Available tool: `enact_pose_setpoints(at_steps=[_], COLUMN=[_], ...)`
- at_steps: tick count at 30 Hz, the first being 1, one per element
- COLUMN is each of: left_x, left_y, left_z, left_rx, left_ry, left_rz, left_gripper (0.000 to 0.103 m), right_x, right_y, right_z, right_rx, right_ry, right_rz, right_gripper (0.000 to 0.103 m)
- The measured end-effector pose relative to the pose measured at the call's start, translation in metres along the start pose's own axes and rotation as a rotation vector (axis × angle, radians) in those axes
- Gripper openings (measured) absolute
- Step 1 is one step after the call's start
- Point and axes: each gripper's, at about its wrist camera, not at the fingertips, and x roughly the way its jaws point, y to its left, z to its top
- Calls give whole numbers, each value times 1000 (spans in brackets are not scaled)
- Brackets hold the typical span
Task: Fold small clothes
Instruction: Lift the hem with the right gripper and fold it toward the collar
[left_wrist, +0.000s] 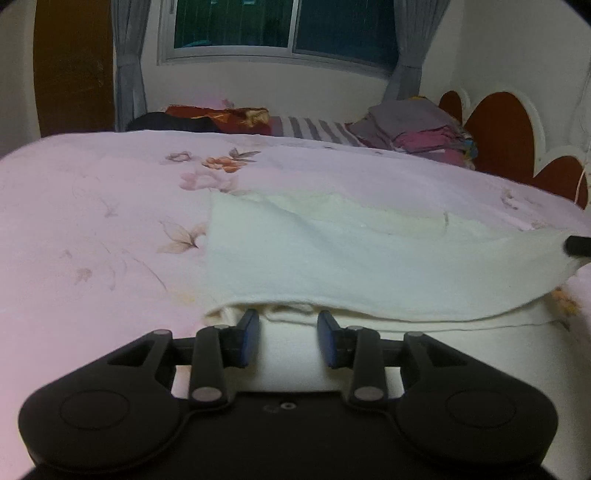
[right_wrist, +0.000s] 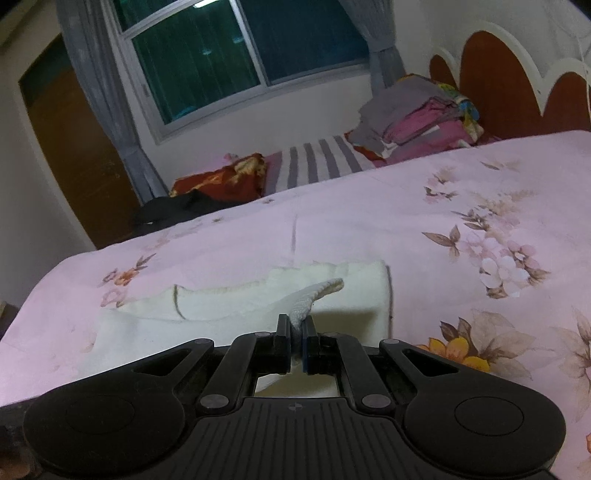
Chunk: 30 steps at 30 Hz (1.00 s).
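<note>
Left claw (left_wrist: 288, 321): we see its jaws standing apart, holding nothing, the tips just at the near folded edge of the cream garment (left_wrist: 369, 258).
Garment place: we find it lying on the pink floral bedspread (left_wrist: 92, 206), toward the near side of the bed, partly doubled over so an upper layer overhangs a lower one.
Right claw (right_wrist: 295, 332): we see its jaws closed on a bunched corner of the cream garment (right_wrist: 314, 295), raised a little off the bedspread (right_wrist: 480, 192).
Risk, left side: we judge the open left claw could push into the fold and shove the layers apart, since nothing pins that edge.
Risk, right side: we judge the pinch is thin, only a twisted tip of cloth, so a quick pull could slip it free or drag the whole piece crooked.
Long axis: in the left wrist view we read it running across, left to right, roughly along the near edge of the bed.
Pointing: we think the neck or waist end faces away from us, though the cloth is too pale and blurred to be sure.
Background: folded clothes (right_wrist: 424, 110) sit well apart by the headboard.
</note>
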Motion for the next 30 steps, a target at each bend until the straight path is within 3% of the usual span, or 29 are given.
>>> enact_pose_setpoints(at_steps=[6, 8, 9, 12, 15, 18, 21, 22, 24, 27, 30], left_x=[19, 20, 20, 11, 12, 4, -7, -14, -21, -20, -11], left_y=[-3, 1, 5, 27, 41, 54, 70, 75, 78, 64, 57], left_z=[16, 19, 20, 15, 5, -2, -9, -14, -16, -10, -1], left_rx=[78, 59, 26, -180, -296, -393, -439, -454, -418, -277, -243], left_ry=[20, 10, 0, -51, -11, 12, 31, 14, 14, 22, 19], left_rz=[8, 16, 30, 37, 39, 17, -3, -9, -21, -21, -3], left_gripper=[30, 10, 3, 3, 4, 10, 43, 47, 48, 48, 48], right_x=[1, 1, 0, -5, -16, -11, 1, 3, 5, 3, -3], right_y=[0, 0, 0, -2, -3, -3, -9, -11, -13, -13, -8], right_z=[1, 1, 2, 3, 5, 5, -2, -4, -6, -7, -1], right_rx=[13, 9, 4, 12, 24, -6, 12, 17, 19, 26, 10], right_ry=[7, 5, 3, -22, -74, -46, 1, 11, 15, 1, -24], right_rz=[4, 3, 2, -9, 3, -3, -1, -2, 2, 12, 13], right_gripper=[4, 4, 4, 4, 4, 4, 4, 4, 4, 4, 4])
